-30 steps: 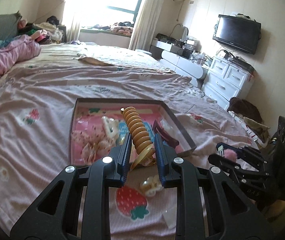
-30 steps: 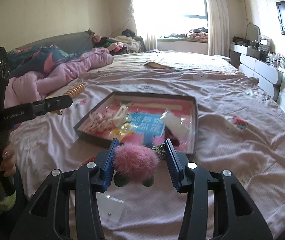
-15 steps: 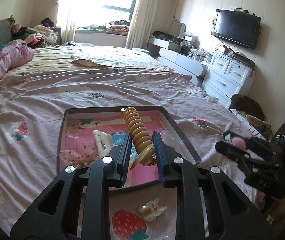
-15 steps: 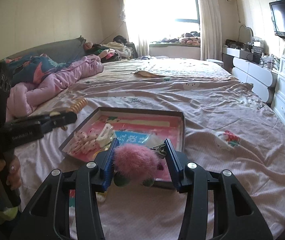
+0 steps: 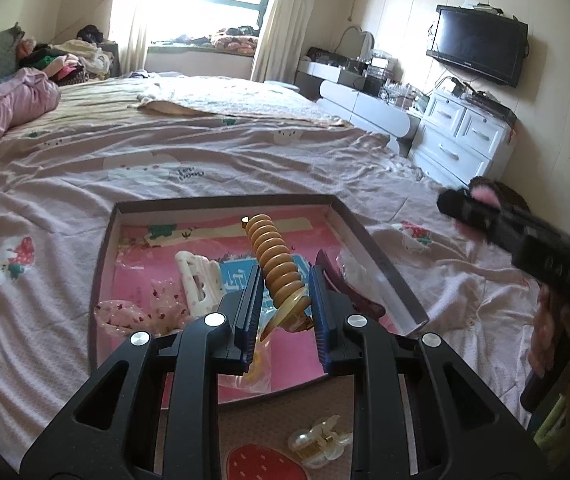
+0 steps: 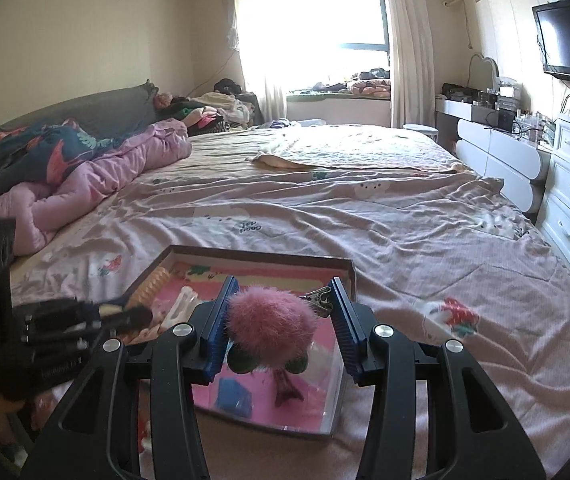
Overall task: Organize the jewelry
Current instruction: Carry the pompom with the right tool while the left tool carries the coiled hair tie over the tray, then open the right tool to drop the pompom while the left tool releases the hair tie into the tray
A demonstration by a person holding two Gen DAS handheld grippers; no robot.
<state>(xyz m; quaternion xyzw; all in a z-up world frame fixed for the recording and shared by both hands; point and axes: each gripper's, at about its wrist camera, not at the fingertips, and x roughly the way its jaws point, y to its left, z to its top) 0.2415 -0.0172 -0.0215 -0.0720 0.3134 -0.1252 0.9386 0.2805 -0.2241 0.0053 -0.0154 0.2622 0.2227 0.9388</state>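
Pink bedding (image 5: 213, 152) covers the wide bed, and on it sits a shallow box (image 5: 103, 256) with a pink floor. The left gripper (image 5: 283, 300) hangs over the box's near part, its blue pads clamped on the lower end of a ribbed amber hair clip (image 5: 275, 258) that sticks up and away from the fingers. The right gripper (image 6: 283, 320) is above the box's right near corner (image 6: 339, 400), jaws narrowed onto a fluffy pink pompom clip (image 6: 271, 326); a small metal clasp (image 6: 319, 298) juts out beside the right pad.

From the left camera the right gripper is blurred and only a bit of pink fluff (image 5: 485, 196) shows at its tip. The pompom hides how its clip sits between the pads.

Inside the box lie a white claw clip (image 5: 199, 280), a floral bow (image 5: 137, 310), a dark red clip (image 5: 341, 288) and a blue card (image 5: 241, 278). A pearl claw clip (image 5: 319, 442) rests on the sheet just outside the near wall. White drawers (image 5: 461, 144) and a wall television (image 5: 479, 50) stand to the right.
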